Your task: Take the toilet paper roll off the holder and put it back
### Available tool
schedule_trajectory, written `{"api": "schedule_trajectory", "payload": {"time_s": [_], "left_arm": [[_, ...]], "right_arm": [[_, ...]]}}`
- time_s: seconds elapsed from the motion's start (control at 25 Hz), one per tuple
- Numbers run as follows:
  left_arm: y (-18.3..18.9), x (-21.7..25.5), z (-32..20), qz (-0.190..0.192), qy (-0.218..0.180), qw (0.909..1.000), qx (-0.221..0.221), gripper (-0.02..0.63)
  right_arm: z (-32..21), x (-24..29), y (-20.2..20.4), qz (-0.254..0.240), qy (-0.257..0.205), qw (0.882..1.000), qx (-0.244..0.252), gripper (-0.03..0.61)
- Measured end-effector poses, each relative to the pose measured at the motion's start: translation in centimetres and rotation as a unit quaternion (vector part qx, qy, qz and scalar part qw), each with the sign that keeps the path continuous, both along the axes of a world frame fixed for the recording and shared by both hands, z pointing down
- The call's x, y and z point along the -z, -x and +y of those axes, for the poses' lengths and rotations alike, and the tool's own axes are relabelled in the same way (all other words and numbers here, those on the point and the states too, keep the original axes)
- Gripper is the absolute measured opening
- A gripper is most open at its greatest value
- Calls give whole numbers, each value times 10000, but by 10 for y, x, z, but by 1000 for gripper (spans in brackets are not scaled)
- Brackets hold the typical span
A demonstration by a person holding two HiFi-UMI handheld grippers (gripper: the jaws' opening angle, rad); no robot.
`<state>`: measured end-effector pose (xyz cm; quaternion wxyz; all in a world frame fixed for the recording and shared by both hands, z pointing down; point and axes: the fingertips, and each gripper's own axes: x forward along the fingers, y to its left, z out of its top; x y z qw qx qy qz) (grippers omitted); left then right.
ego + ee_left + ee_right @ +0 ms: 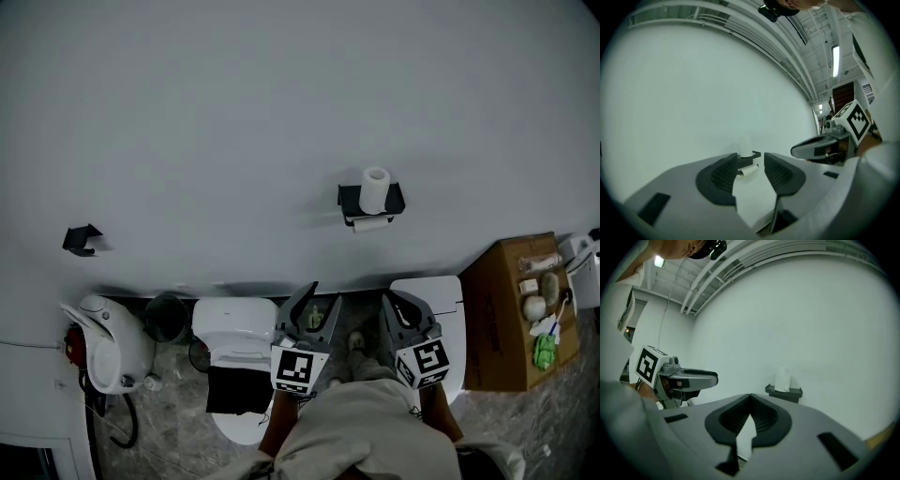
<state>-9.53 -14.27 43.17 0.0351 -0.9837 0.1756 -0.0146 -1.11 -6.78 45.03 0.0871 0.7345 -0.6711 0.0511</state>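
Roll (376, 187) stands upright, long axis vertical, on the black holder (349, 200) on the wall (234, 112), well ahead of both grippers. Below it shows white paper, maybe a loose tail. Left gripper (751, 161) has its jaws spread on air; right gripper (750, 397) has its tips pressed together.

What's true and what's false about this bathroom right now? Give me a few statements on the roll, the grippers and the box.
1. A toilet paper roll stands upright on the wall holder. True.
2. The right gripper holds the roll. False: it is shut and empty.
3. The cardboard box sits at the head view's left. False: it sits at the right.
4. The left gripper is well short of the holder. True.
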Motion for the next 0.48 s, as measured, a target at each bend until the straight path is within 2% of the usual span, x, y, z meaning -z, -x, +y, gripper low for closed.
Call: {"api": "schedule_trajectory", "payload": {"time_s": [0.48], "left_arm": [[-38,-4,-38,-66,58,9999,114,184]], "right_arm": [[-42,1,-39,-11,33,9999,149,-3]]}}
